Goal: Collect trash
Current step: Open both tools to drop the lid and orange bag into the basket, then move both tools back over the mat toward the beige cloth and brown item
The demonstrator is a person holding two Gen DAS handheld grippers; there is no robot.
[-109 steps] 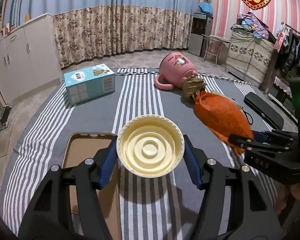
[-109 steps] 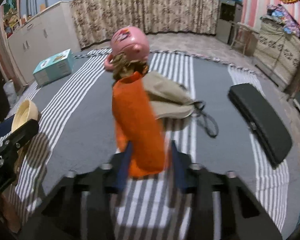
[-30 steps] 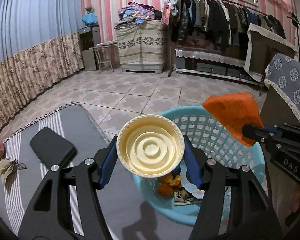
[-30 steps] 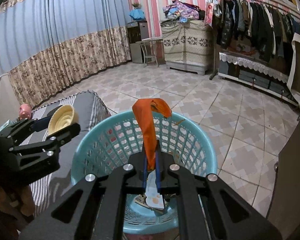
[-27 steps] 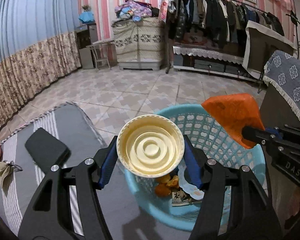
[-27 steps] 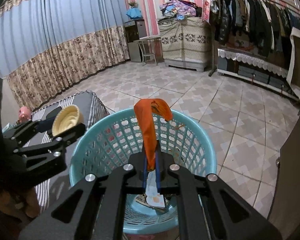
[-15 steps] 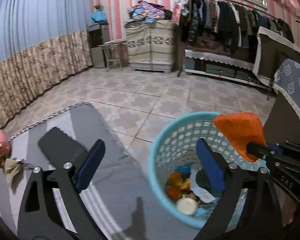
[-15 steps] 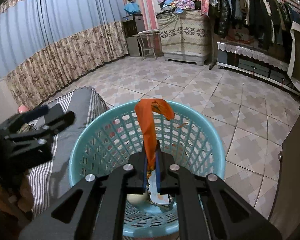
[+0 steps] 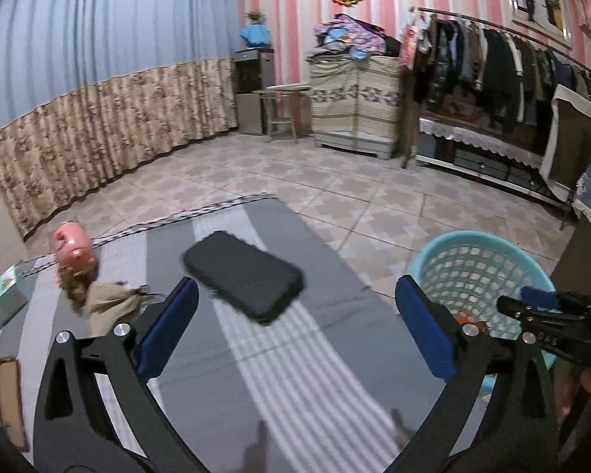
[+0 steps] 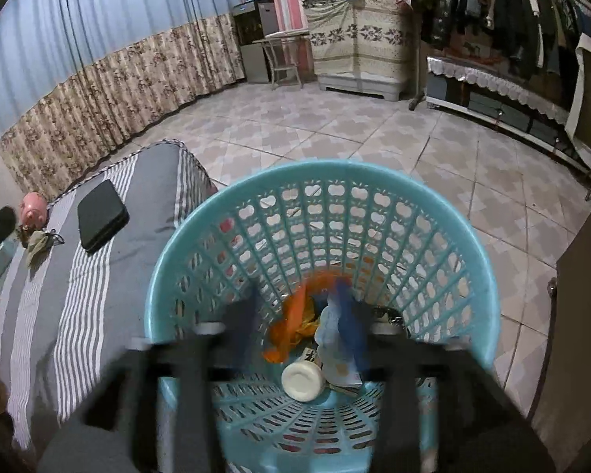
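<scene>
Left gripper (image 9: 295,335) spread wide, empty, hovering over striped bed (image 9: 295,374); black case (image 9: 243,276) at 12 o'clock, pink cup (image 9: 73,246) at 10 o'clock. Teal basket (image 9: 449,250) at 3 o'clock beside bed. Right gripper (image 10: 299,323) blurred, apart, gripping nothing, poised above basket (image 10: 374,173). Inside basket: orange wrapper (image 10: 291,323), cream lid (image 10: 301,380) at 6 o'clock of wrapper, paper scraps (image 10: 335,351) alongside.

Left gripper (image 9: 295,331): black frame, blue pads (image 9: 169,331), silver screws at the knuckles. Right gripper (image 9: 532,307): black, white "DAS" lettering, green LED behind it.
</scene>
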